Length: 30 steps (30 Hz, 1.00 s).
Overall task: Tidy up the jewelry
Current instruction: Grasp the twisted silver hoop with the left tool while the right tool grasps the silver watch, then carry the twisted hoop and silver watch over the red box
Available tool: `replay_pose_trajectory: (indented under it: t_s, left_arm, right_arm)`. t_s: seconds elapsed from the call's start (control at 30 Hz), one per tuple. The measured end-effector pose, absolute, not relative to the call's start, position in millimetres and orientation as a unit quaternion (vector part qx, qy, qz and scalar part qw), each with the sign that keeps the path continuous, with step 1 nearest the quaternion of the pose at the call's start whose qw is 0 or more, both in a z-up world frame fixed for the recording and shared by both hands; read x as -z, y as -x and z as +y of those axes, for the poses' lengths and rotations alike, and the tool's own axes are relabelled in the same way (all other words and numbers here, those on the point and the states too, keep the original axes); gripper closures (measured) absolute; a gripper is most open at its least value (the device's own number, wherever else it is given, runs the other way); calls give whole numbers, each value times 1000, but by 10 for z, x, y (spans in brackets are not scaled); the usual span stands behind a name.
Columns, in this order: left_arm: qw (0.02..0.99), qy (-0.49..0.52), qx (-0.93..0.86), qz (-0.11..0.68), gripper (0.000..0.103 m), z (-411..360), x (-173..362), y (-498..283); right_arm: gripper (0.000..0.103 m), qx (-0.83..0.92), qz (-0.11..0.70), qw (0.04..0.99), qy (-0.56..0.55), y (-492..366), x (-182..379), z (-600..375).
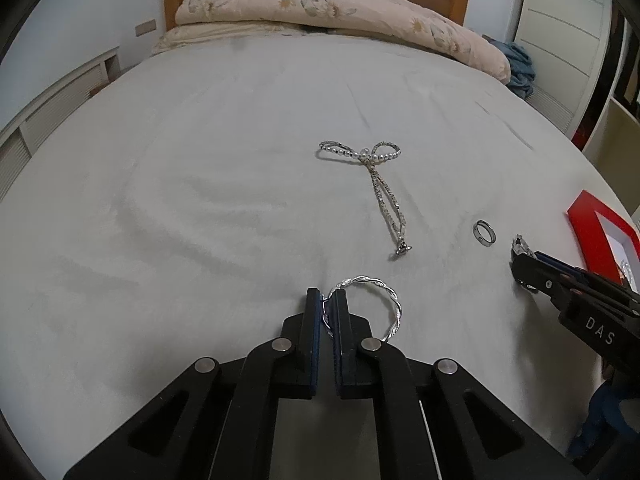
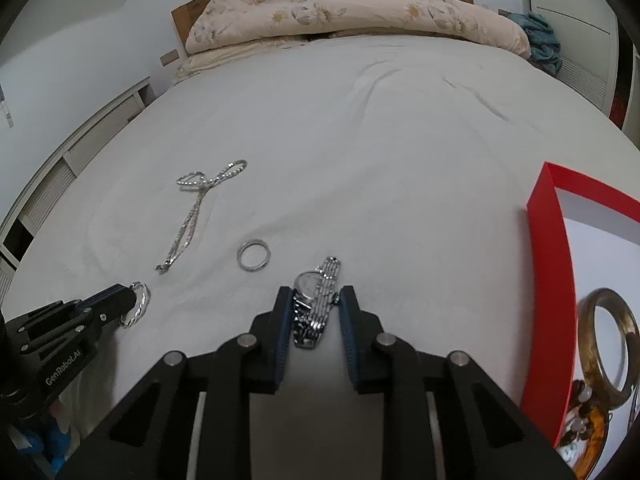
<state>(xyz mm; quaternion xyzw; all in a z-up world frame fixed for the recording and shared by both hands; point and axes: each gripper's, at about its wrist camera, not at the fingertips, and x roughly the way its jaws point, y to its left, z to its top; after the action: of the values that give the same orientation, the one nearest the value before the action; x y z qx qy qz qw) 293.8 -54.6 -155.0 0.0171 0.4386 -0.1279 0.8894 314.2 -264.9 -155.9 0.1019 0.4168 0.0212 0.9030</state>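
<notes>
on the pale bed sheet (image 1: 200,160), several pieces of jewelry are laid out. the left tool (image 1: 327,300) is clenched on a twisted silver bangle (image 1: 380,300), whose rim is pinched between the blue-padded fingers while the rest of the hoop stands out to the right of them; from the right wrist view the same bangle (image 2: 138,304) is seen at the tip of that tool (image 2: 130,294). the right tool (image 2: 315,298) is held partly parted around a silver watch (image 2: 316,300), which lies between its fingers with the left pad against the watch case; whether the watch is actually gripped cannot be told. in the left wrist view the right tool (image 1: 520,258) is seen low over the sheet with the watch band (image 1: 520,245) showing at its tip. a plain silver ring (image 1: 485,233) lies just beside it, and a pearl necklace (image 1: 376,176) is spread further up the bed. a red box (image 2: 548,280) stands at the right edge of the bed, with an amber bangle (image 2: 608,344) inside. a floral quilt (image 1: 320,4) is bunched at the headboard.
</notes>
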Motion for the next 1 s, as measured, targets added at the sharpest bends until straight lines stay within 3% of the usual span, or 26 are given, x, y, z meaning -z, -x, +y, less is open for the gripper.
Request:
replay_pose_trajectory:
  t_s: [0.6,1.0]
  left_arm:
    - [903,-3,138,408,98,-710,919,-2550]
    - [895,-13,212,392,98,-1725,569,-2270]
  right_arm:
    - [82,-53,359,922,-133,-2654,806,-2768]
    - [82,-4,324,937,-131,-2145,335,-3599]
